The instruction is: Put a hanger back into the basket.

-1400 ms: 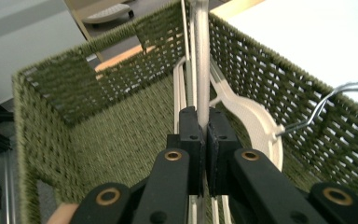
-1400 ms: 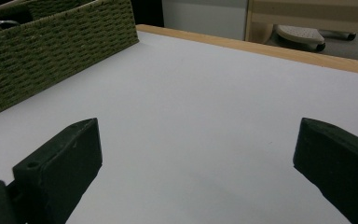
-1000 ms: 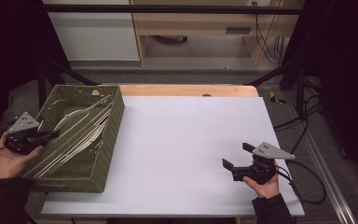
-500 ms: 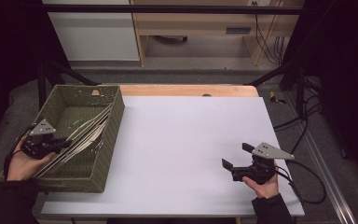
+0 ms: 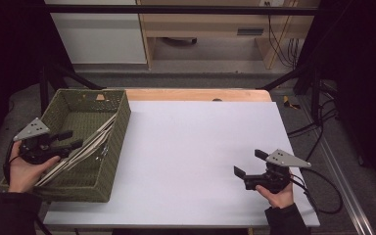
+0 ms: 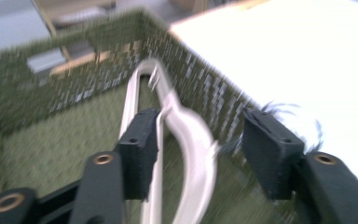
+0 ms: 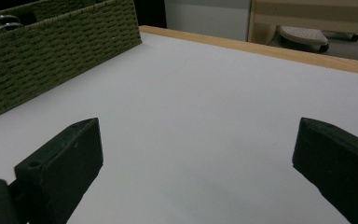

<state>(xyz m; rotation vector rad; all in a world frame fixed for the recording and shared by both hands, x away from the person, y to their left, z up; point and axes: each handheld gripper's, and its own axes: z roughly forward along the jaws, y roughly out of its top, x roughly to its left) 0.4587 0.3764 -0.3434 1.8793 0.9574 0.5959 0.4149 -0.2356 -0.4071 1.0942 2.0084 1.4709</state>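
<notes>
The left gripper (image 5: 73,138) has just been opening its jaws; they stand apart, with a white hanger (image 6: 186,140) between them, one bar lying against the left pad (image 6: 142,149) but not pinched. The hangers (image 5: 85,147) lie stacked in the green woven basket (image 5: 115,147) at about 9 o'clock on the table (image 5: 196,147), leaning against its right wall. They look light, stiff and smooth, likely plastic, so a grip could slide; the straight bar or the neck below the hook seems the safest hold, and neighbours may tangle and lift along. The left hand (image 5: 24,169) rests at the basket's near-left rim, gripper level, pointing toward 3 o'clock. The right gripper (image 5: 247,164), jaws wide apart and empty, sits low at 5 o'clock, pointing toward 10 o'clock.
</notes>
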